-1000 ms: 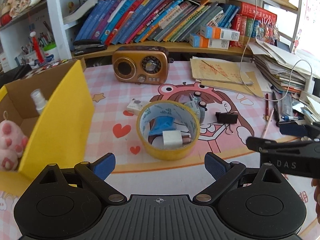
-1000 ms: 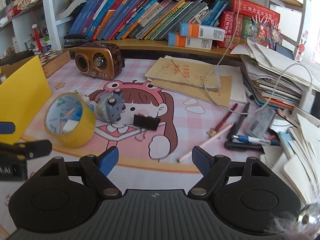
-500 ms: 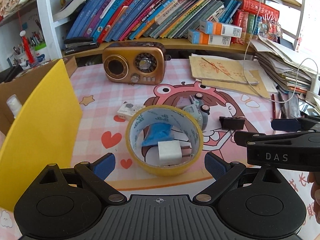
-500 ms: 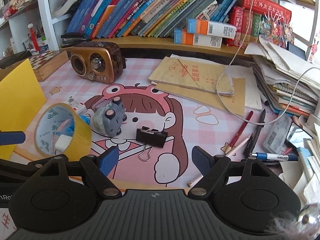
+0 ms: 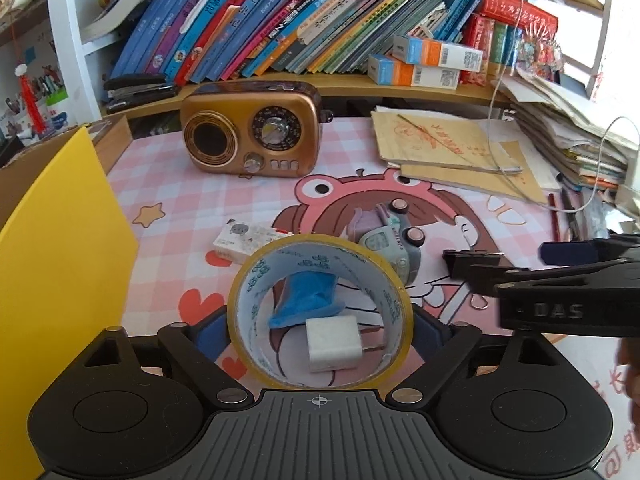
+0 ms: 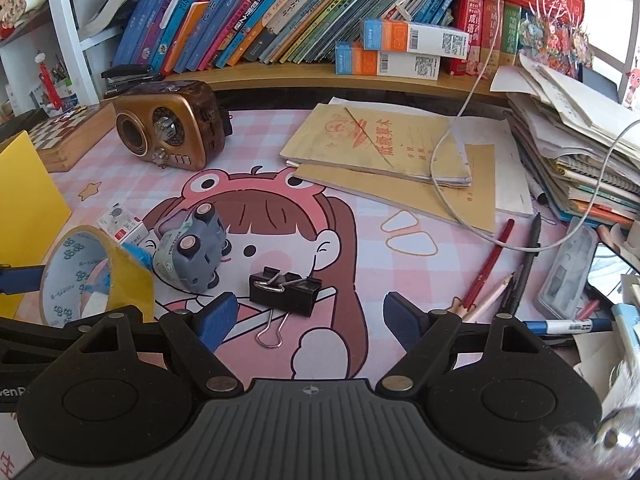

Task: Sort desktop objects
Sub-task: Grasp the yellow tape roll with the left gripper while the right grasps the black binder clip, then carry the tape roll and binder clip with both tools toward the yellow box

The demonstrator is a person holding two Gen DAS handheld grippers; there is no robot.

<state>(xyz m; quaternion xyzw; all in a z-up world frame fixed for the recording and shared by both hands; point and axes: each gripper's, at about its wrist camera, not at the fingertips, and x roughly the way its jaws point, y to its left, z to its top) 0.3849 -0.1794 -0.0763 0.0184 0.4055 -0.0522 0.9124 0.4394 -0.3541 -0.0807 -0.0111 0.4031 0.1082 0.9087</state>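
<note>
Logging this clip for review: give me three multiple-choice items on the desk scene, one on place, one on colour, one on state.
1. Where is the white charger plug?
A. inside the tape roll's ring
B. on the radio
C. in the yellow box

2. What colour is the binder clip?
A. red
B. black
C. white

3. What do the right gripper fingers hold?
A. a pen
B. the clip
C. nothing

Answers: 1 A, it lies on the mat within the tape roll. 2 B, black body, wire handles. 3 C, the fingers stand apart, empty.
</note>
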